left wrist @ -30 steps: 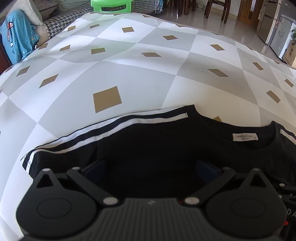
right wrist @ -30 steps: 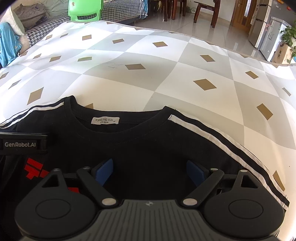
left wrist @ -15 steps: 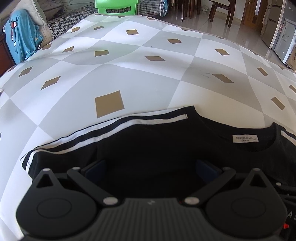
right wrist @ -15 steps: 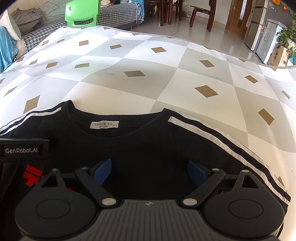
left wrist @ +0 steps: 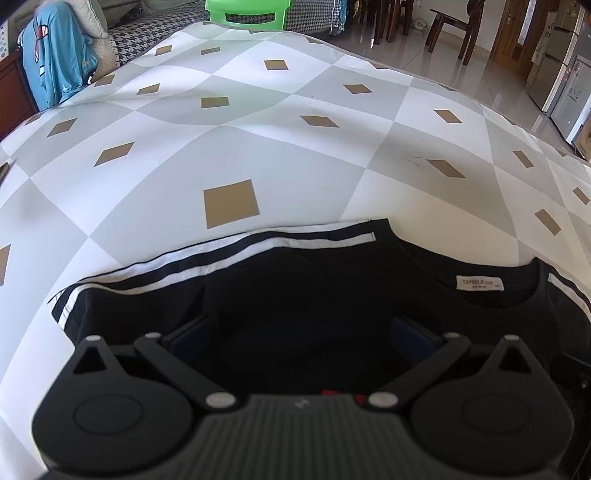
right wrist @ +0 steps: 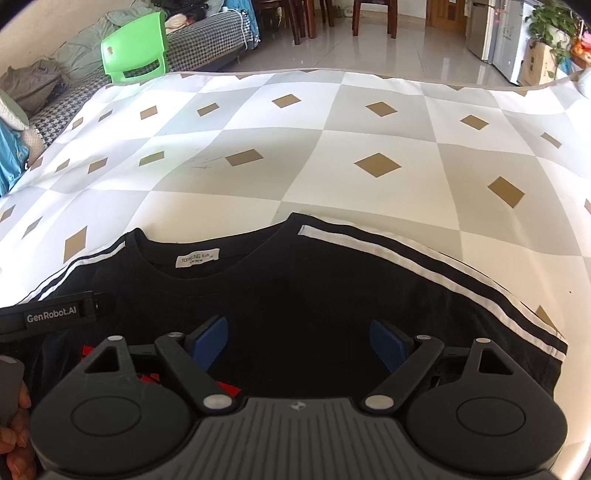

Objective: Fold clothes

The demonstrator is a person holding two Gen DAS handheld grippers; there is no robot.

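A black T-shirt with white shoulder stripes and a white neck label lies flat, collar away from me, on the checked tablecloth. My left gripper hovers open over its left shoulder and sleeve, pads clear of the fabric. In the right wrist view the same T-shirt shows a red print at its lower left. My right gripper is over the right chest; its jaws are wide and closing, with the cloth below them, not pinched. The left gripper's strap shows at the left.
A green plastic chair and a houndstooth sofa stand beyond the table's far edge. A blue garment hangs at the far left. Wooden chairs and a fridge are farther back. A hand shows at the lower left.
The right wrist view has risen and rolled, so the shirt now sits tilted and more of the room shows. The left gripper has hardly moved. Both stay wide apart.
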